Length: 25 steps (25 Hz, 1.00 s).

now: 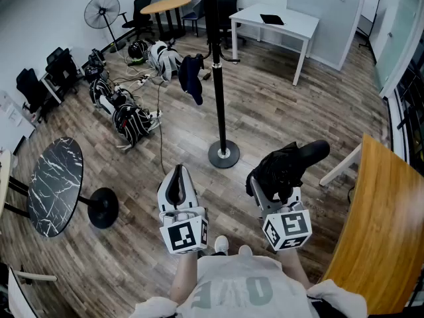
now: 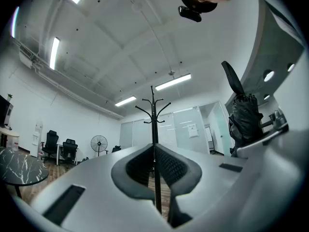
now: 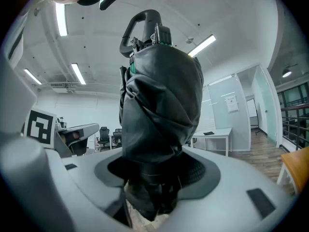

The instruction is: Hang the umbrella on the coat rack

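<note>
The folded black umbrella (image 3: pixel 159 95) stands upright between the jaws of my right gripper (image 3: pixel 157 178), which is shut on its lower part; its looped handle (image 3: pixel 140 25) points up. In the head view the umbrella (image 1: pixel 291 161) sits in the right gripper (image 1: pixel 281 184) at lower right. The black coat rack (image 1: pixel 216 78) stands ahead on a round base (image 1: pixel 224 154), a short way beyond both grippers. My left gripper (image 1: pixel 177 177) is shut and holds nothing. In the left gripper view the coat rack (image 2: pixel 153 110) rises straight ahead over the left gripper (image 2: pixel 155 168), with the umbrella (image 2: pixel 245 115) at the right.
A dark garment (image 1: pixel 192 78) hangs on the rack's left side. Bags and cables (image 1: pixel 126 111) lie on the floor at left. A round black marble table (image 1: pixel 56 184) is near left, a wooden table (image 1: pixel 384 230) near right, a white table (image 1: pixel 278 25) beyond.
</note>
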### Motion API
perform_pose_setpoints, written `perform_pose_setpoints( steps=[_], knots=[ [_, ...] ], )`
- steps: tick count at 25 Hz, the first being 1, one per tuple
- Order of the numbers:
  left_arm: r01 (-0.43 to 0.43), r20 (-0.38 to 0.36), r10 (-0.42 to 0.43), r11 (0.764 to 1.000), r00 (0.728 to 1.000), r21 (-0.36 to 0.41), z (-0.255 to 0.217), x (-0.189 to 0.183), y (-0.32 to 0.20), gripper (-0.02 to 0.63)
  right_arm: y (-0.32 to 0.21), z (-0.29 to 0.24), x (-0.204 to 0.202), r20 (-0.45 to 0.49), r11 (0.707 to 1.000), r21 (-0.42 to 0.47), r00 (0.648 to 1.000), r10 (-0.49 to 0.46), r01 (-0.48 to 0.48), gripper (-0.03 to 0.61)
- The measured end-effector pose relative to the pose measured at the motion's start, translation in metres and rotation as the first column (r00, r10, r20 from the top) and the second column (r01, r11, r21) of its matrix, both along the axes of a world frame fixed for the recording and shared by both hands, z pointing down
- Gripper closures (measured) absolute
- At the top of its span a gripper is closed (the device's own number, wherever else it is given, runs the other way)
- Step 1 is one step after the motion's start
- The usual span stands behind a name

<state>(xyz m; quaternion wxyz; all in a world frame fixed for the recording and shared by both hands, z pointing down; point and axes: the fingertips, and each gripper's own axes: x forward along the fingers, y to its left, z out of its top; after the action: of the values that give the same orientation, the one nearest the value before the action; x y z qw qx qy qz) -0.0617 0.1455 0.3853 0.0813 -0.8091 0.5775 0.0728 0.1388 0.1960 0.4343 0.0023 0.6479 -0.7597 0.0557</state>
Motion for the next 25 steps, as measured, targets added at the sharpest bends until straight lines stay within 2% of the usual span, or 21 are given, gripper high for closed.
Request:
perform_pose_setpoints(
  steps=[15, 21, 25],
  knots=[
    [-0.032, -0.013, 0.031, 0.999, 0.999, -0.024, 0.01, -0.032, -0.037, 0.581, -0.026, 0.006, -0.027, -0.008, 0.999, -0.024, 0.999, 0.032, -0.032, 0.293],
    [-0.047, -0.023, 0.047, 0.998, 0.999, -0.036, 0.019, -0.055, -0.058, 0.581, -0.034, 0.02, -0.044, 0.048, 0.997, -0.053, 0.997, 0.059, -0.056, 0.293],
    [-0.037, -0.043, 0.034, 0.997, 0.999, -0.072, 0.032, -0.073, -0.071, 0.581, -0.04, 0.027, -0.053, 0.039, 0.994, -0.083, 0.997, 0.072, -0.069, 0.293]
  ],
)
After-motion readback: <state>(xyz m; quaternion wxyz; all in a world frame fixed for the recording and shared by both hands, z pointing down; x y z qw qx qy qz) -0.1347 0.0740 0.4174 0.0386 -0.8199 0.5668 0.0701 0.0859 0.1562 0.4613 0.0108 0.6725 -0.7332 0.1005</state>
